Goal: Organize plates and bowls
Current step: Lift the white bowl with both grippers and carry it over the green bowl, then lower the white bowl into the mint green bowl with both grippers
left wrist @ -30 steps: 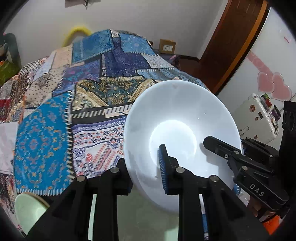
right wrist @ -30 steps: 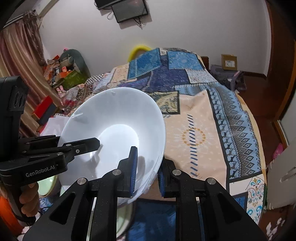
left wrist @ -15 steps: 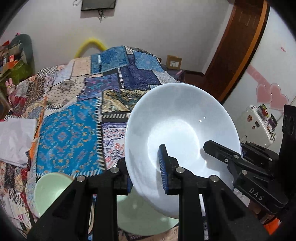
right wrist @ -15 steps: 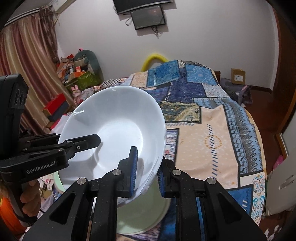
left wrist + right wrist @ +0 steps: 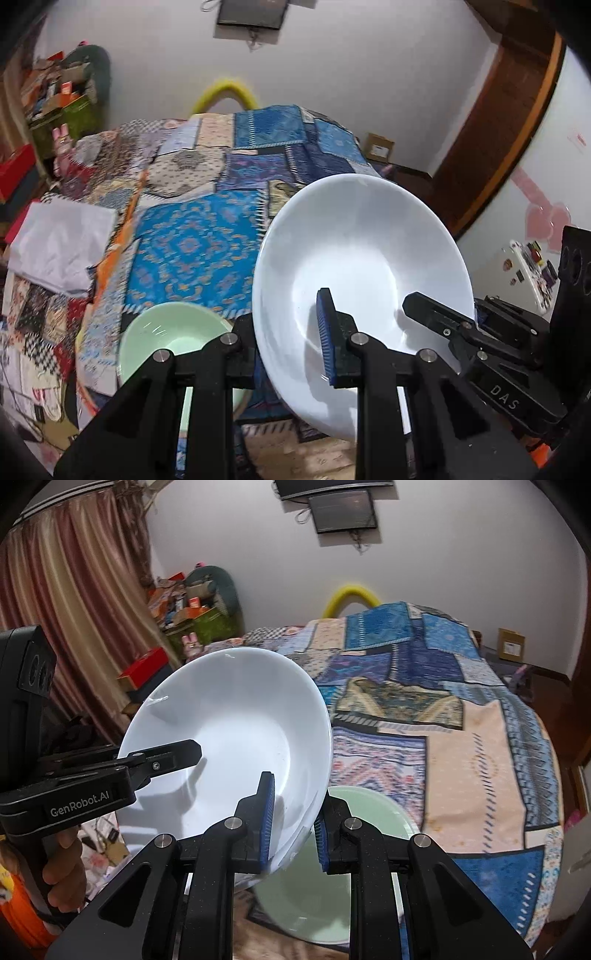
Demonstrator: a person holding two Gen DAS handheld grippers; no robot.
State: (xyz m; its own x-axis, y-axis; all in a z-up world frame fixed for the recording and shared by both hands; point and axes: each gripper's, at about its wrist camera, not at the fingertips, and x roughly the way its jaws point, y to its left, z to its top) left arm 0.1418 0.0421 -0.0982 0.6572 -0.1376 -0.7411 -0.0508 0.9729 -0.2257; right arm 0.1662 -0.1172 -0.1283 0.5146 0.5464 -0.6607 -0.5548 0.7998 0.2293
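Observation:
A large white bowl (image 5: pixel 362 254) is held in the air, tilted, between both grippers. My left gripper (image 5: pixel 288 339) is shut on its left rim; one blue pad sits inside the bowl. My right gripper (image 5: pixel 293 821) is shut on the bowl's right rim (image 5: pixel 236 731). The right gripper also shows in the left wrist view (image 5: pixel 436 317), and the left gripper in the right wrist view (image 5: pixel 166 757). A pale green bowl (image 5: pixel 173 332) rests on the bed below left. A pale green dish (image 5: pixel 332 878) lies under the white bowl.
A patchwork quilt (image 5: pixel 199 243) covers the bed (image 5: pixel 480 760). A white folded cloth (image 5: pixel 59 243) lies at its left edge. Boxes and clutter (image 5: pixel 184 609) stand by the curtain. A wooden door frame (image 5: pixel 498 125) is at the right.
Both grippers have lifted the white bowl higher and pulled back. The green bowl and green dish beneath it have come into view.

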